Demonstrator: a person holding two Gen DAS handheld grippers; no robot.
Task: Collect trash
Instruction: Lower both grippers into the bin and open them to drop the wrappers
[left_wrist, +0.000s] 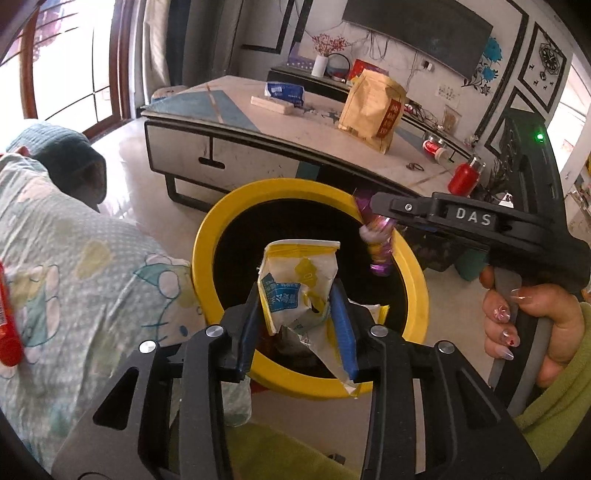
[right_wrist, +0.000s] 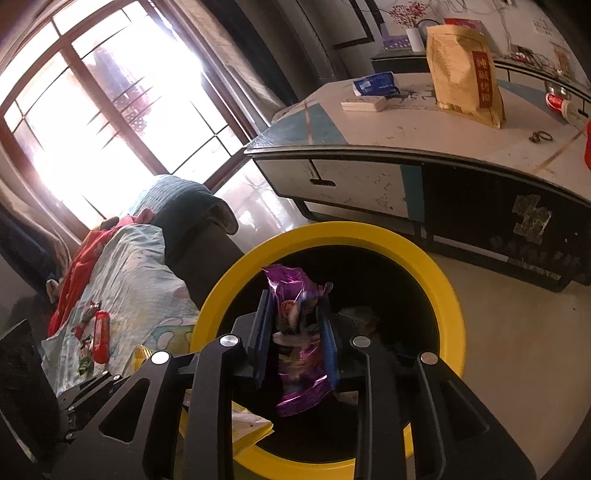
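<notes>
A round bin with a yellow rim (left_wrist: 201, 251) and black inside stands on the floor beside the bed. My left gripper (left_wrist: 297, 295) is shut on a crumpled white and yellow wrapper (left_wrist: 295, 280) and holds it over the bin's near side. My right gripper (right_wrist: 295, 314) is shut on a purple foil wrapper (right_wrist: 295, 295) above the bin's mouth; the bin's rim (right_wrist: 448, 295) rings it. The right gripper also shows in the left wrist view (left_wrist: 373, 218) with the purple wrapper (left_wrist: 380, 247) hanging over the bin's far right rim. Some trash lies inside the bin.
A bed with a pale cartoon-print cover (left_wrist: 74, 266) lies left of the bin, with a red packet (right_wrist: 101, 334) on it. A low table (left_wrist: 280, 122) behind the bin carries a tan bag (left_wrist: 373, 105), a tissue pack (left_wrist: 284, 92), a can and a red bottle (left_wrist: 463, 179).
</notes>
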